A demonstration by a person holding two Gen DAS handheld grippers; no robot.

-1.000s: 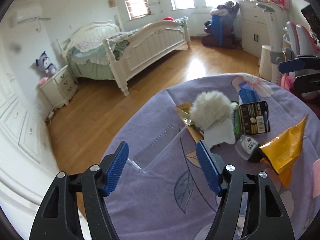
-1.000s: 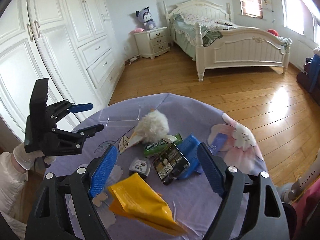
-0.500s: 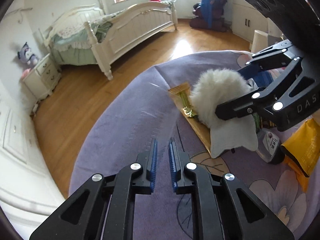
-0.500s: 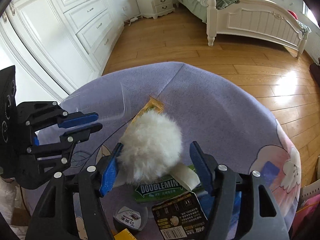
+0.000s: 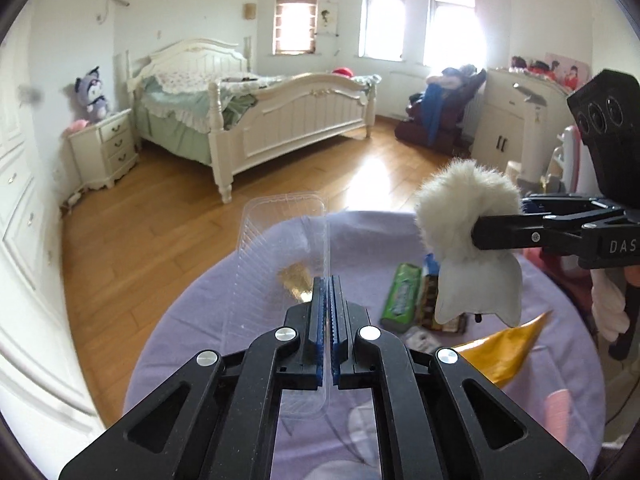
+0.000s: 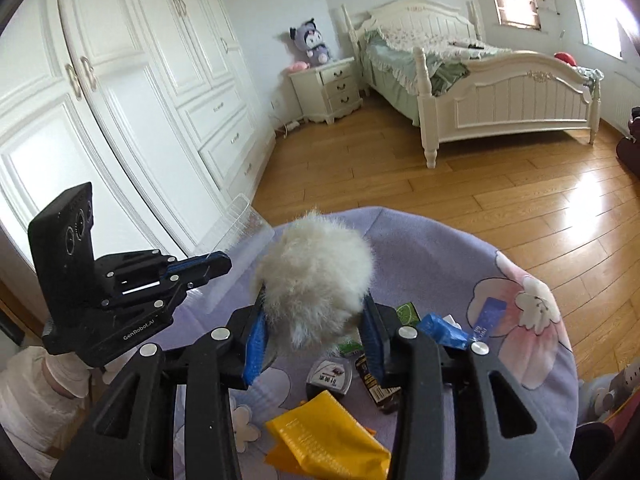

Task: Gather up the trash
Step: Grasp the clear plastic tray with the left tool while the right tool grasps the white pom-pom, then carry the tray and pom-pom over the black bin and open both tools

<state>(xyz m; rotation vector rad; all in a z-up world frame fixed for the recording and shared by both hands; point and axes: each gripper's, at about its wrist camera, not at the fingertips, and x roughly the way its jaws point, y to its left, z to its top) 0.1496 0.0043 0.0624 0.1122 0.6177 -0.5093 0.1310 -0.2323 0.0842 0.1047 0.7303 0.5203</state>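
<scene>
Both grippers have just been closing, and now each holds something up off the table [image 5: 248, 280]. The left gripper [image 5: 329, 284] pinches the clear plastic tray [image 5: 280, 232]. The right gripper [image 6: 316, 330] squeezes the white fluffy ball [image 6: 316, 264]. Other trash, like the yellow bag [image 6: 328, 436], waits below.

Left hand-held gripper [image 5: 329, 292] pinched tight — right hand-held gripper [image 6: 316, 332] part-closed, both angled downward.
</scene>
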